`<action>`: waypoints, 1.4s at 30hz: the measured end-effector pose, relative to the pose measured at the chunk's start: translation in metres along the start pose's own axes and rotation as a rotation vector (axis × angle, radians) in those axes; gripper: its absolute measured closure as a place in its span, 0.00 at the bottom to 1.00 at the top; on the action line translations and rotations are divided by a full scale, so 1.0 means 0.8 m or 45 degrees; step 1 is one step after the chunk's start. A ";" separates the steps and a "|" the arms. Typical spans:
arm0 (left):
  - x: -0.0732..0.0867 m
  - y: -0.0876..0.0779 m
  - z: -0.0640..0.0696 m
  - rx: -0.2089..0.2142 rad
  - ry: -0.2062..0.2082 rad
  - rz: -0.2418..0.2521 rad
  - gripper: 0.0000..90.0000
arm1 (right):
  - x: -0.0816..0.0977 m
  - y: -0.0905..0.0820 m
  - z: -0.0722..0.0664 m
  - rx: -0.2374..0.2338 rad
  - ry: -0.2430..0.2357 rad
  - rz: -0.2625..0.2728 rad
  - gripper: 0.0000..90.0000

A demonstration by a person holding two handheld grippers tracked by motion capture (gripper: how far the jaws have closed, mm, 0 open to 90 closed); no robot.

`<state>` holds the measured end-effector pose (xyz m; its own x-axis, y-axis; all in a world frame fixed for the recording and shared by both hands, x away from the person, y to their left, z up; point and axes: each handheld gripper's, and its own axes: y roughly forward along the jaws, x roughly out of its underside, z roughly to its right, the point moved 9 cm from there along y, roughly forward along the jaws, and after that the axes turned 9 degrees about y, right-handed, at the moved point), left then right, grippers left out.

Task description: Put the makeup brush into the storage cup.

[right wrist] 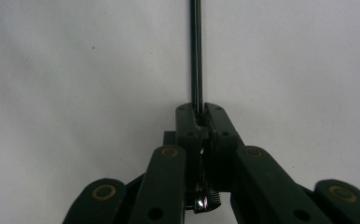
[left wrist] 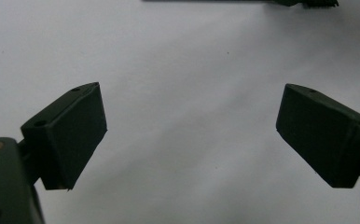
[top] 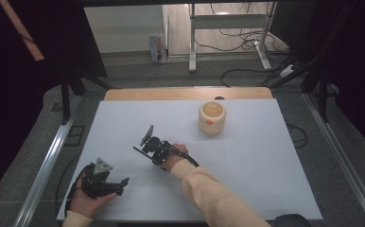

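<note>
At frame centre, the right tongs (right wrist: 200, 116) are clamping a thin black metal rod (right wrist: 196, 51); lifting seems next. Left tongs (left wrist: 192, 135), lower left, are gaping empty.

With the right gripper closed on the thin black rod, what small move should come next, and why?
Probably a short lift of the thin black rod off the white table. The right gripper is shut on its near end, and the rod lies low over the surface. The left gripper stands open and apart, and the cream cup is far from both.
</note>
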<state>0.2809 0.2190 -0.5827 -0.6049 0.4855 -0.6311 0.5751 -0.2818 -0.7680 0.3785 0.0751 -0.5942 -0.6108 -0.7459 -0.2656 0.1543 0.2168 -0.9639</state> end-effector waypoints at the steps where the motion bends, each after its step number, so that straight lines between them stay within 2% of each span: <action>1: 0.000 0.000 0.000 0.000 -0.001 0.001 0.10 | 0.000 0.000 0.000 0.001 -0.001 0.001 0.95; 4: 0.000 0.000 0.000 0.001 0.000 0.000 0.10 | -0.001 -0.001 0.001 0.004 -0.007 0.006 0.95; 13: 0.001 0.000 -0.001 0.001 0.000 0.000 0.10 | 0.002 -0.019 0.007 -0.052 -0.013 0.056 0.95; 19: 0.001 0.001 0.000 -0.001 0.001 -0.005 0.10 | 0.012 -0.036 0.014 -0.108 0.026 0.083 0.95; 21: 0.000 0.001 0.000 -0.002 0.002 -0.005 0.10 | 0.016 -0.041 0.018 -0.119 0.011 0.093 0.95; 22: 0.001 0.001 0.000 -0.002 0.003 -0.006 0.10 | 0.019 -0.043 0.018 -0.126 0.022 0.089 0.95; 35: 0.001 0.001 0.000 -0.003 0.002 -0.008 0.10 | 0.040 -0.069 0.032 -0.175 0.015 0.140 0.95; 42: 0.001 0.002 0.000 -0.001 0.001 -0.009 0.10 | 0.057 -0.082 0.048 -0.179 0.026 0.151 0.95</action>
<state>0.2816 0.2190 -0.5841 -0.6086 0.4885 -0.6253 0.5712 -0.2773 -0.7726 0.3704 0.0023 -0.5442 -0.6107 -0.6971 -0.3756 0.1175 0.3894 -0.9136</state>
